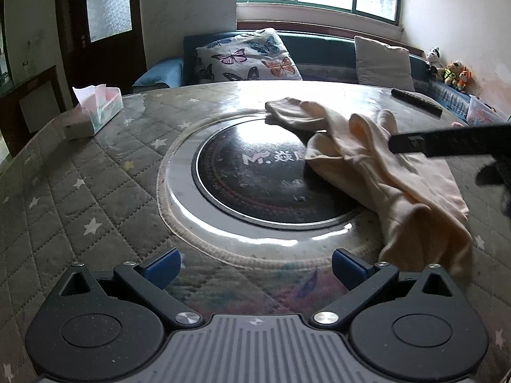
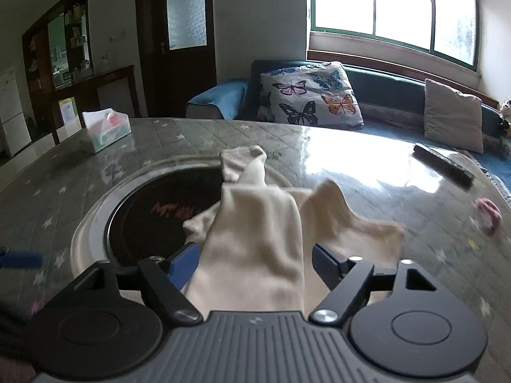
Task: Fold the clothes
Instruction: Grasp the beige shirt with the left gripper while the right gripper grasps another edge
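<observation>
A cream garment lies crumpled on the right of the quilted table, partly over the round black hotplate. My left gripper is open and empty, low over the table's near edge, left of the garment's near end. In the right wrist view the same garment lies between the blue pads of my right gripper, whose jaws stand wide apart around the cloth. The right gripper's black body shows over the garment in the left wrist view.
A tissue box stands at the table's far left. A black remote lies at the far right edge, with a small pink object near it. A sofa with a butterfly pillow is behind the table.
</observation>
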Demonstrator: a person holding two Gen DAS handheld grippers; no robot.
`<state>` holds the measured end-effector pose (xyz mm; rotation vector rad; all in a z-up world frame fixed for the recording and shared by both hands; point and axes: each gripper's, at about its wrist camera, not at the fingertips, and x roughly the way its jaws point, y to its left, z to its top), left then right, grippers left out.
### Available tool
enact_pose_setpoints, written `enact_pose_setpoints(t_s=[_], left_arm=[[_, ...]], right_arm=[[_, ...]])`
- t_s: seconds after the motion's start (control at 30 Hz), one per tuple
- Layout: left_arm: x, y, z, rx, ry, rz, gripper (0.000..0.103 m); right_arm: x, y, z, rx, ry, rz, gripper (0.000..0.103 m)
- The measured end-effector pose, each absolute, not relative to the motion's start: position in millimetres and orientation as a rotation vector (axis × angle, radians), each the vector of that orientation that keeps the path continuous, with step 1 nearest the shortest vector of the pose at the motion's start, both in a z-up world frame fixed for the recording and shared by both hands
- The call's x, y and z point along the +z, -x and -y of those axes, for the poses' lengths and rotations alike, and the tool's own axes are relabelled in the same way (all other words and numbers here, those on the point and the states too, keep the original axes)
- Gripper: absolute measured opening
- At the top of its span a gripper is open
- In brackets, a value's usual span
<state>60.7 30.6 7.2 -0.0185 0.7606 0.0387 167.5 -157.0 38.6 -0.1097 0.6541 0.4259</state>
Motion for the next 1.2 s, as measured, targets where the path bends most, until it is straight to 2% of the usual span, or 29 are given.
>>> enact_pose_setpoints(t_s=[0.1, 0.17, 0.27, 0.3, 0.37, 0.4, 0.43, 0.5, 0.87, 1.0, 1.1, 1.2], left_arm=[[9, -68, -34, 0.041, 0.024, -0.760, 0.099], [10, -75, -35, 0.040, 0.022, -0.759, 0.096], [15, -85, -33, 0.028, 0.020, -0.751, 0.092], [17, -89, -32, 0.023, 0.019, -0.746, 0.090], [21, -98, -30, 0.014, 0.022, -0.736, 0.088], [23, -104, -29, 0.011, 0.024, -0.733, 0.084], [25, -109, -28, 0.008, 0.028, -0.729, 0.082], [29, -123, -24, -0.009, 0.045, -0.722, 0.080], [33, -204, 12, -0.134, 0.080, -0.724, 0.076], [31, -223, 12, -0.130, 0.096, -0.744, 0.073], [34, -232, 9, -0.126, 0.120, -0.742, 0.071], [34, -245, 6, -0.142, 0.163, -0.754, 0.071]], right_arm=[[38, -184, 147, 0.434, 0.099, -0.660, 0.075], [34, -194, 140, 0.441, 0.096, -0.664, 0.069], [28, -205, 138, 0.441, 0.093, -0.687, 0.053], [25, -208, 139, 0.436, 0.093, -0.696, 0.042], [22, -210, 145, 0.427, 0.087, -0.705, 0.029], [22, -209, 149, 0.421, 0.080, -0.706, 0.016], [24, -208, 157, 0.413, 0.061, -0.704, 0.010], [26, -204, 169, 0.406, 0.035, -0.696, 0.004], [39, -184, 228, 0.375, -0.041, -0.655, 0.001], [40, -188, 222, 0.439, -0.080, -0.661, 0.014], [40, -193, 208, 0.484, -0.078, -0.653, 0.043], [32, -202, 189, 0.513, -0.053, -0.665, 0.043]])
